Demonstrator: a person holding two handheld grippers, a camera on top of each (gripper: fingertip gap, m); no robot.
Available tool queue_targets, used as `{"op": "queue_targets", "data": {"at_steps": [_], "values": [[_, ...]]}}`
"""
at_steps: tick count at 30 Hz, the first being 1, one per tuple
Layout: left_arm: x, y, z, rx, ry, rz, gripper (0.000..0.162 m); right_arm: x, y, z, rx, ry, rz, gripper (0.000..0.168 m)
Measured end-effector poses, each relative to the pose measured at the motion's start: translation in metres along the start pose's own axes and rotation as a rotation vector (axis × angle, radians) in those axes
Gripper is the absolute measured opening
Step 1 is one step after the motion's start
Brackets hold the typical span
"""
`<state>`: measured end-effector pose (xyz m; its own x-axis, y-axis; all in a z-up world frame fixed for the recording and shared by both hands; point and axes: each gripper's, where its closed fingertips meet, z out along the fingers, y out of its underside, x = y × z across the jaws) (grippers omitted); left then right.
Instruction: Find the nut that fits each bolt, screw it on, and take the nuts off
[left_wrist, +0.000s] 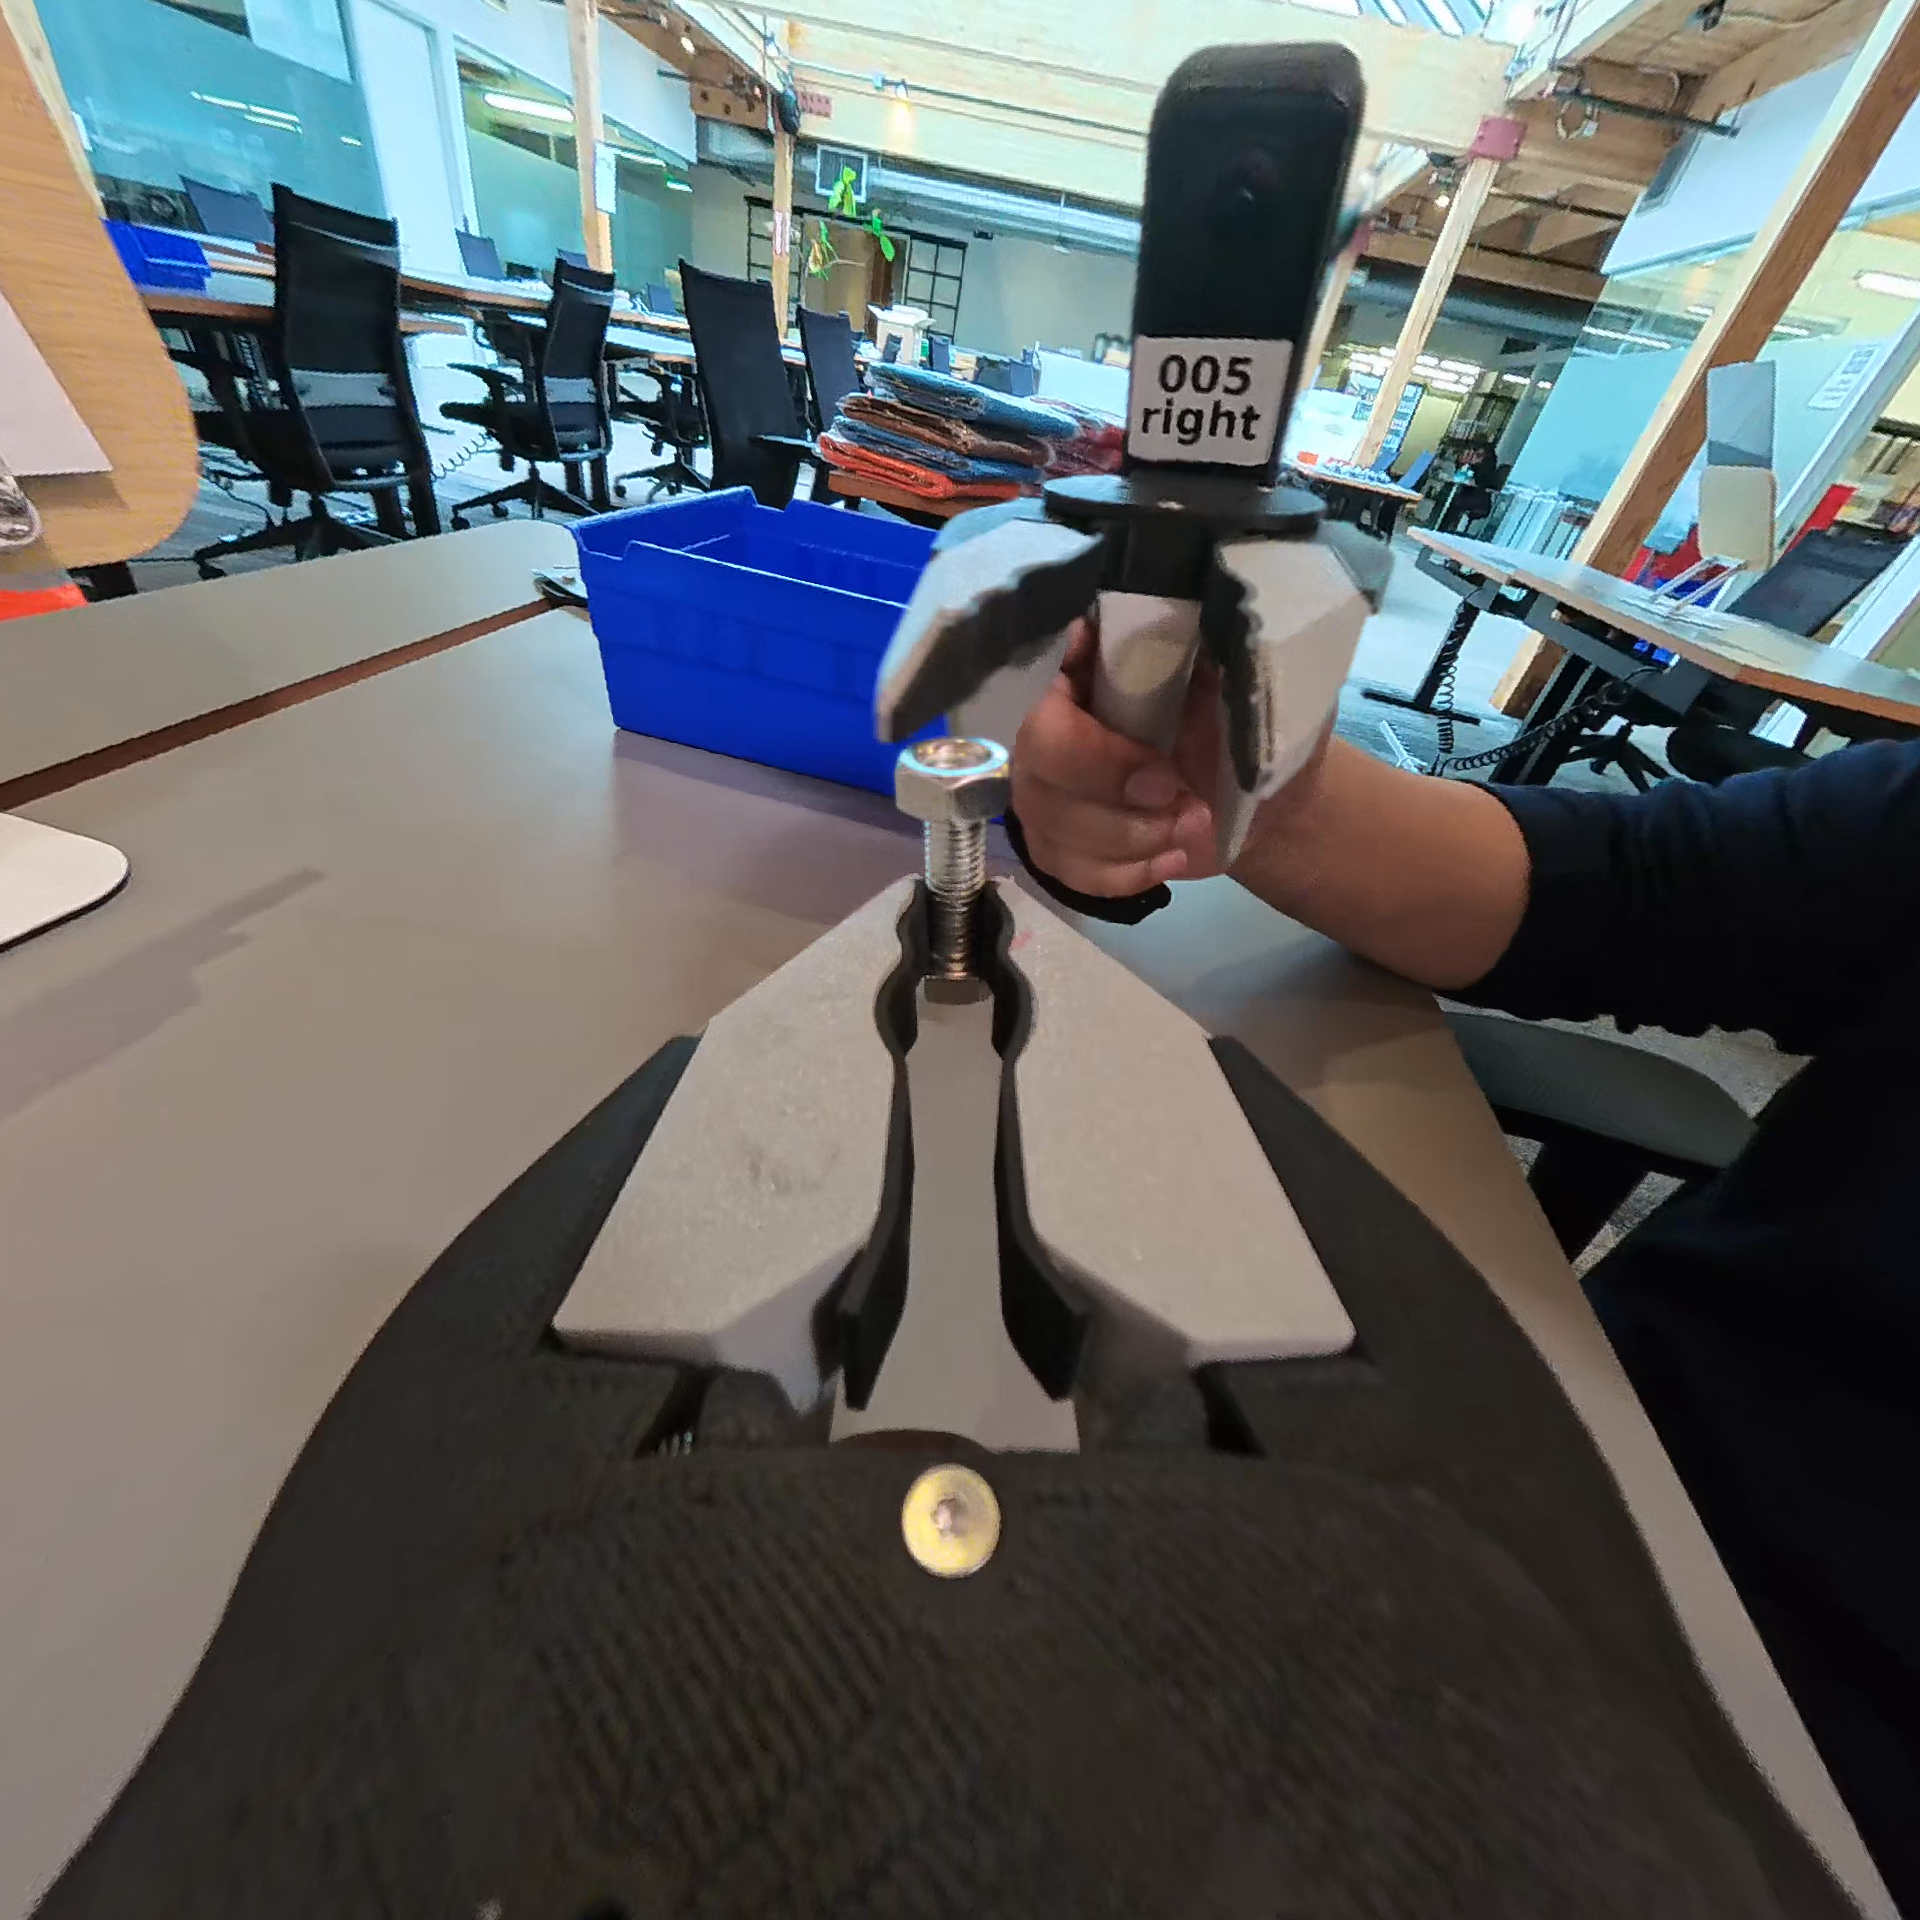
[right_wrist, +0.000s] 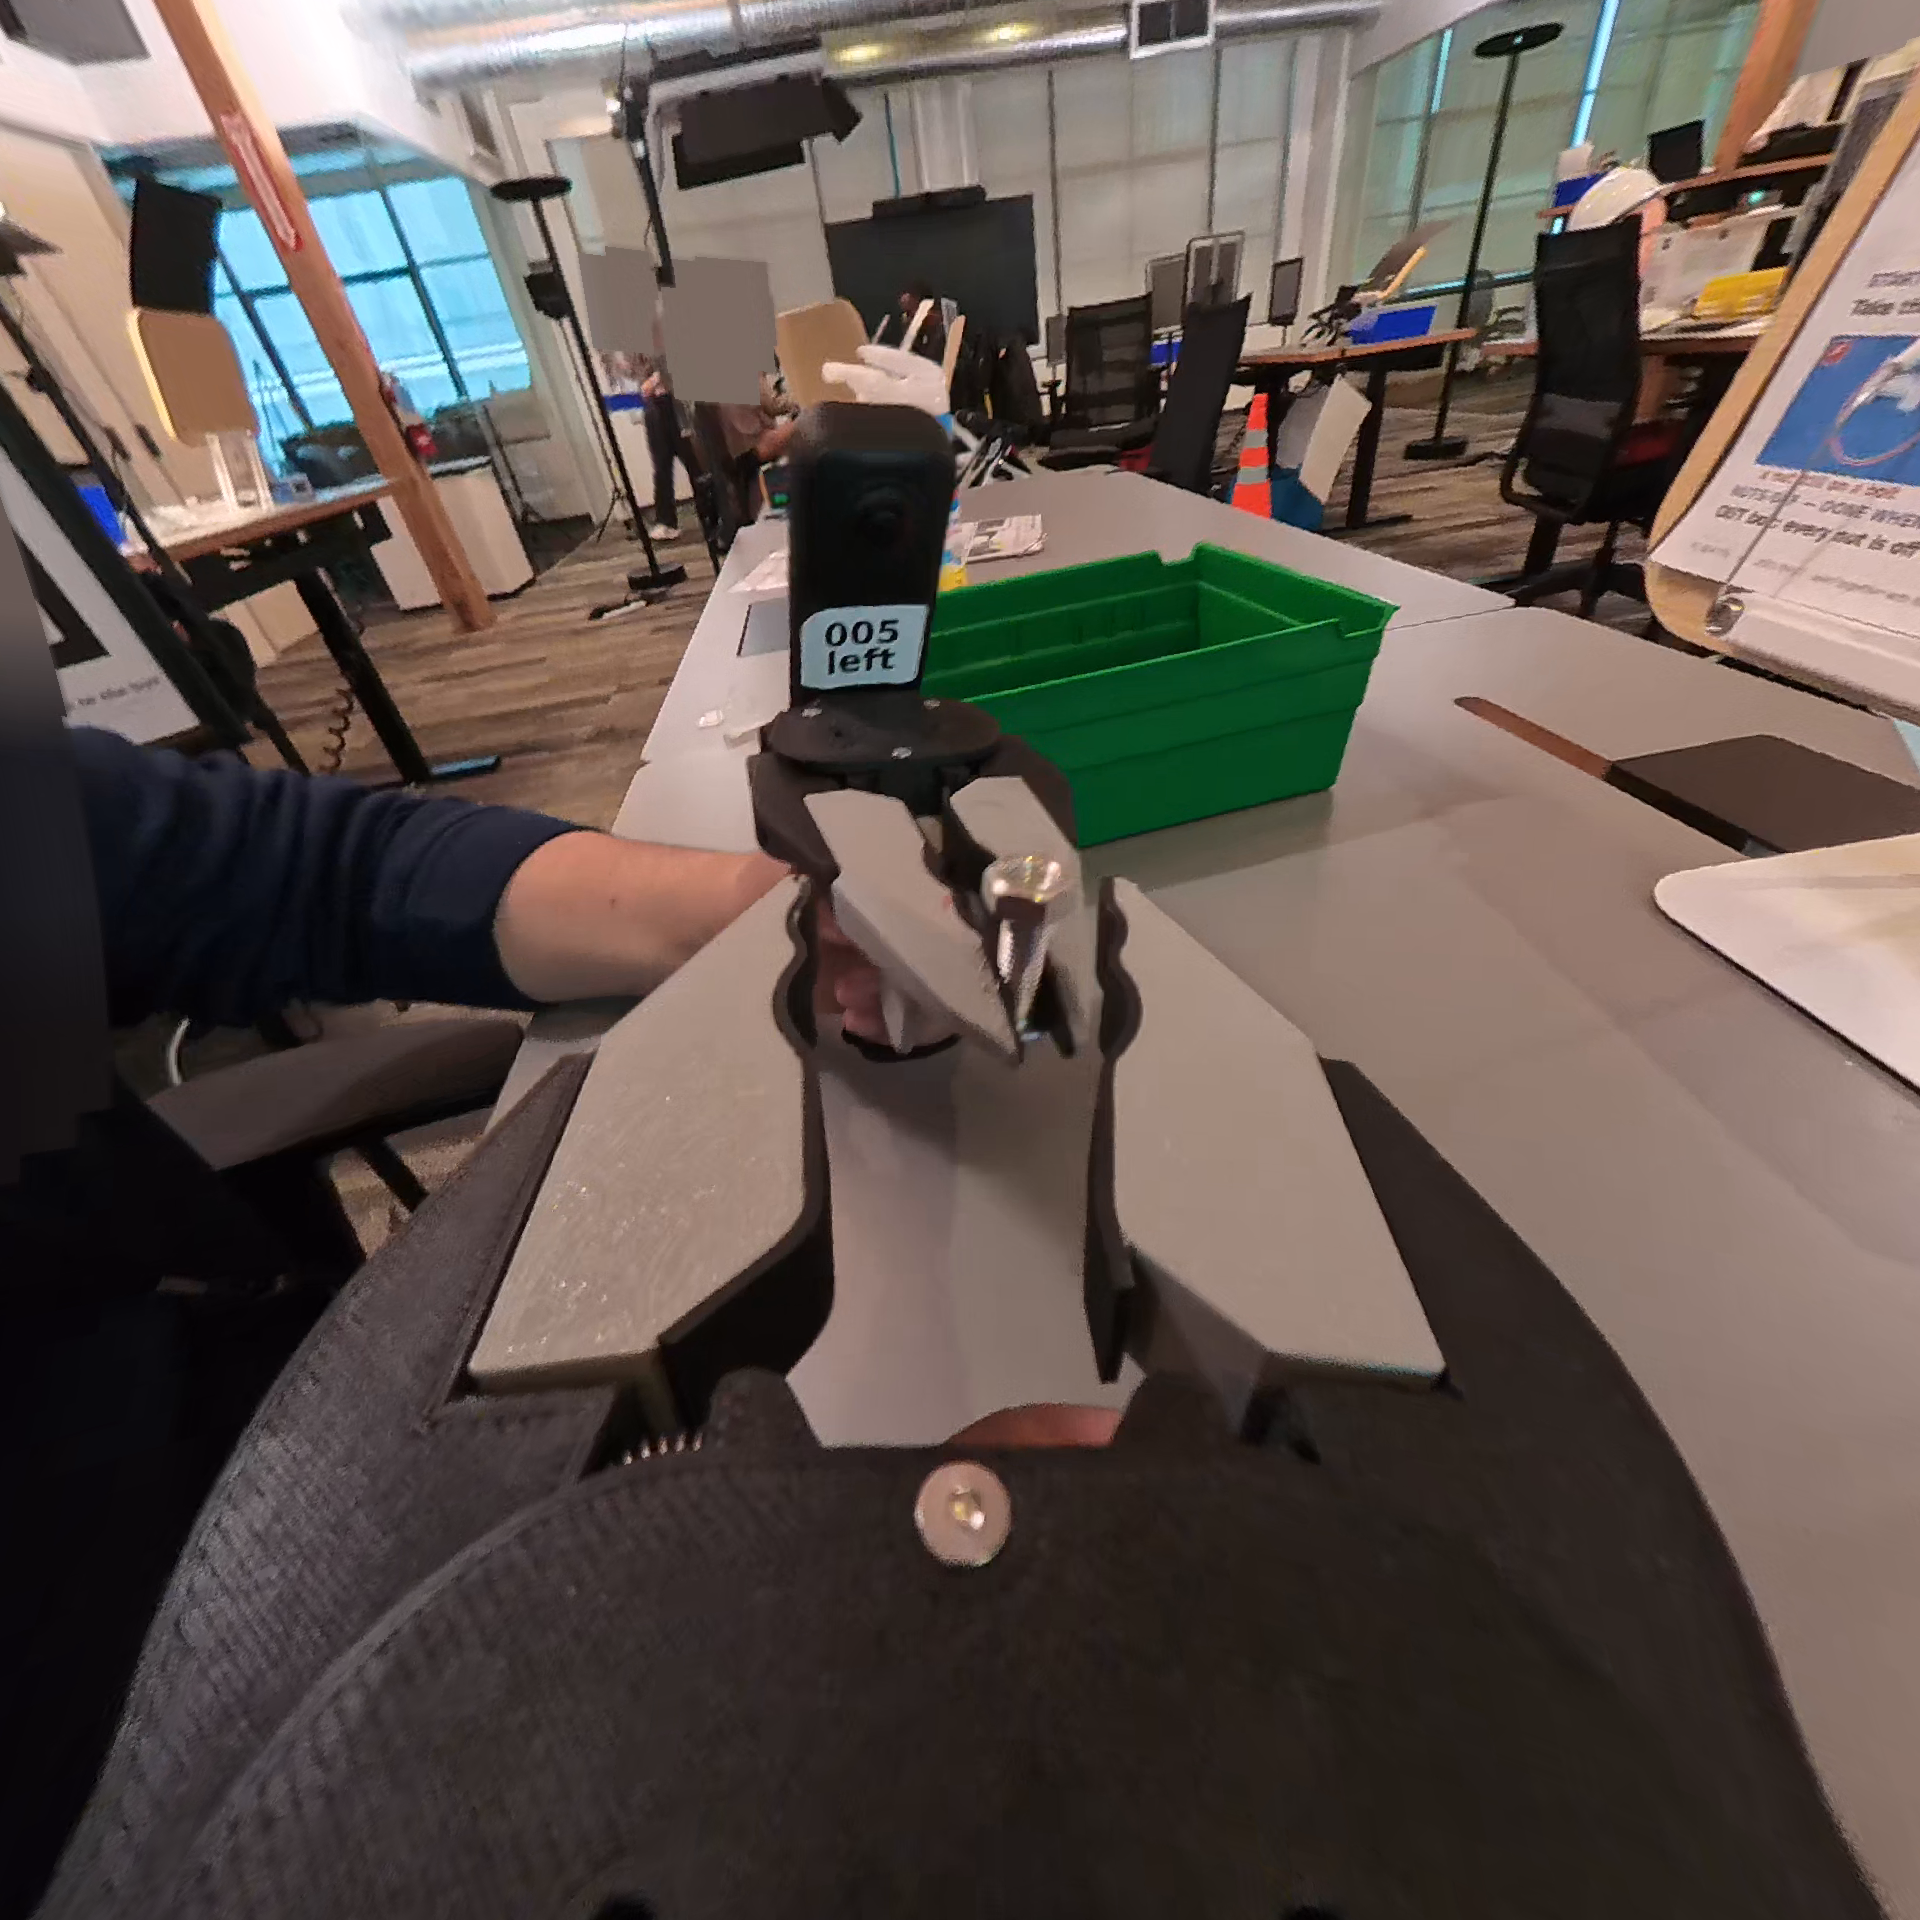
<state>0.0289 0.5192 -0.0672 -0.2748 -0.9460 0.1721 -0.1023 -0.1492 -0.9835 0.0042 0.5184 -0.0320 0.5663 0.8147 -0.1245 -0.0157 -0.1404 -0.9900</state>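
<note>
The left gripper (left_wrist: 953, 940) has its grey, matte fingers pinched tight on a shiny threaded steel bolt (left_wrist: 951, 894), standing upright at centre frame with a hexagonal nut (left_wrist: 952, 779) at its top end. The right gripper (right_wrist: 951, 971) has its scalloped black-edged fingers spread wide and empty, framing the bolt. A glossy blue plastic bin (left_wrist: 748, 623) sits upper centre; a ribbed green bin (right_wrist: 1164, 675) sits upper right on the smooth grey table (left_wrist: 312, 1039).

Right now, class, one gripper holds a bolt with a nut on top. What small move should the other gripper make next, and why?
Probably bring the open right gripper in so its fingers straddle the nut, then close. The left gripper is shut on the bolt, holding it upright, and the nut sits at the top end, not yet gripped.
</note>
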Motion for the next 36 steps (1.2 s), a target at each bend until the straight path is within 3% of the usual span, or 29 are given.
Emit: {"op": "queue_targets", "data": {"at_steps": [5,8,9,10,12,14,18,20,21,22,26,29,31,32,34,35,36], "values": [[0.009,0.004,0.007,-0.022,0.016,0.018,0.007,-0.011,0.012,0.02,-0.057,-0.049,0.009,0.059],[-0.003,0.001,0.001,-0.015,-0.036,0.022,0.007,-0.008,0.012,0.01,-0.068,0.001,-0.03,0.062],[-0.008,-0.002,-0.002,-0.003,-0.054,0.003,0.007,-0.008,0.01,0.004,-0.06,0.001,-0.045,0.051],[-0.013,-0.003,-0.005,0.0,-0.067,-0.016,0.006,-0.012,0.007,0.0,-0.035,-0.033,-0.051,0.026],[-0.015,-0.001,-0.006,-0.003,-0.06,-0.025,0.006,-0.002,-0.002,-0.002,0.014,0.008,-0.016,0.036],[-0.009,0.002,-0.001,-0.02,-0.04,-0.025,0.007,0.011,0.002,0.007,-0.007,0.065,0.028,0.061],[0.002,0.001,0.006,-0.031,-0.024,0.016,0.007,-0.006,0.016,0.023,-0.072,-0.027,0.023,0.059],[-0.007,-0.004,-0.001,-0.011,-0.062,0.016,0.007,-0.006,0.013,0.016,-0.077,0.011,-0.022,0.063],[-0.017,-0.006,-0.007,0.003,-0.103,-0.01,0.006,-0.01,0.012,0.01,-0.074,-0.004,-0.056,0.048],[-0.029,-0.006,-0.013,0.004,-0.145,-0.039,0.006,-0.02,0.006,0.004,-0.04,-0.058,-0.075,0.023],[-0.027,-0.002,-0.013,-0.005,-0.089,-0.087,0.006,0.009,0.0,0.006,-0.001,0.067,0.002,0.06],[-0.005,-0.002,0.0,-0.023,-0.025,-0.065,0.006,0.019,0.009,0.019,-0.031,0.093,0.047,0.065],[-0.002,-0.003,0.004,-0.023,-0.031,-0.059,0.007,0.003,0.013,0.025,-0.046,0.01,0.046,0.056],[-0.008,-0.003,0.001,-0.021,-0.057,-0.052,0.007,-0.003,0.011,0.024,-0.042,-0.005,0.054,0.069],[-0.029,-0.008,-0.012,0.004,-0.131,-0.089,0.006,-0.014,0.011,0.015,-0.065,-0.046,0.007,0.049],[-0.048,-0.007,-0.022,0.011,-0.206,-0.12,0.006,-0.031,0.003,0.007,-0.019,-0.136,-0.021,0.038],[-0.059,-0.005,-0.029,0.004,-0.234,-0.132,0.006,-0.03,-0.006,0.003,0.039,-0.12,-0.02,0.027]]}}
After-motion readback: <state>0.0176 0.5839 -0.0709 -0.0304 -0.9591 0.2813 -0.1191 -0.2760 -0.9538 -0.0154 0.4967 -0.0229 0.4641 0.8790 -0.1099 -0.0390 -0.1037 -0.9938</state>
